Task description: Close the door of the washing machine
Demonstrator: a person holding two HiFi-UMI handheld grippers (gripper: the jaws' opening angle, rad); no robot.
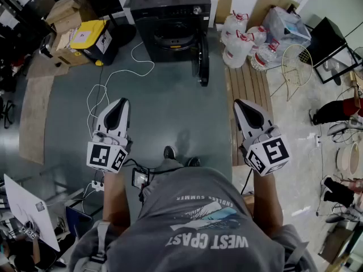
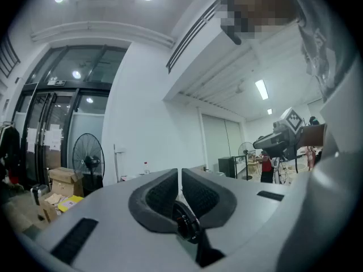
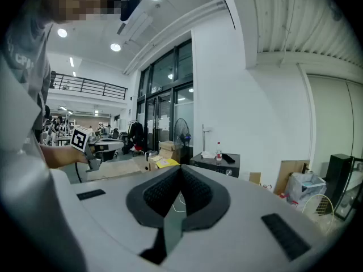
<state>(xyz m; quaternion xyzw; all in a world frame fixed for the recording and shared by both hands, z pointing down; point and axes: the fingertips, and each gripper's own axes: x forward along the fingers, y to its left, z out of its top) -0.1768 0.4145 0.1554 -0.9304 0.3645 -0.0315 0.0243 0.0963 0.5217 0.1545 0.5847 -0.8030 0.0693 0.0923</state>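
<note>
The black washing machine (image 1: pixel 170 24) stands at the far end of the grey floor, well ahead of me. Its round door (image 1: pixel 201 61) is swung open toward the right, edge-on to me. My left gripper (image 1: pixel 120 103) and right gripper (image 1: pixel 243 104) are held out side by side at waist height, far short of the machine, both shut with nothing between the pads. In the left gripper view the jaws (image 2: pixel 180 174) meet. In the right gripper view the jaws (image 3: pixel 180 171) also meet, and the machine's top (image 3: pixel 218 162) with a small bottle (image 3: pixel 219 150) shows beyond them.
Several water jugs (image 1: pixel 241 41) and a wooden board (image 1: pixel 247 89) lie right of the machine. A yellow box (image 1: pixel 91 35) and cardboard boxes (image 1: pixel 65 16) sit to its left. A white cable (image 1: pixel 113 78) trails over the floor. A wire basket (image 1: pixel 298 67) stands farther right.
</note>
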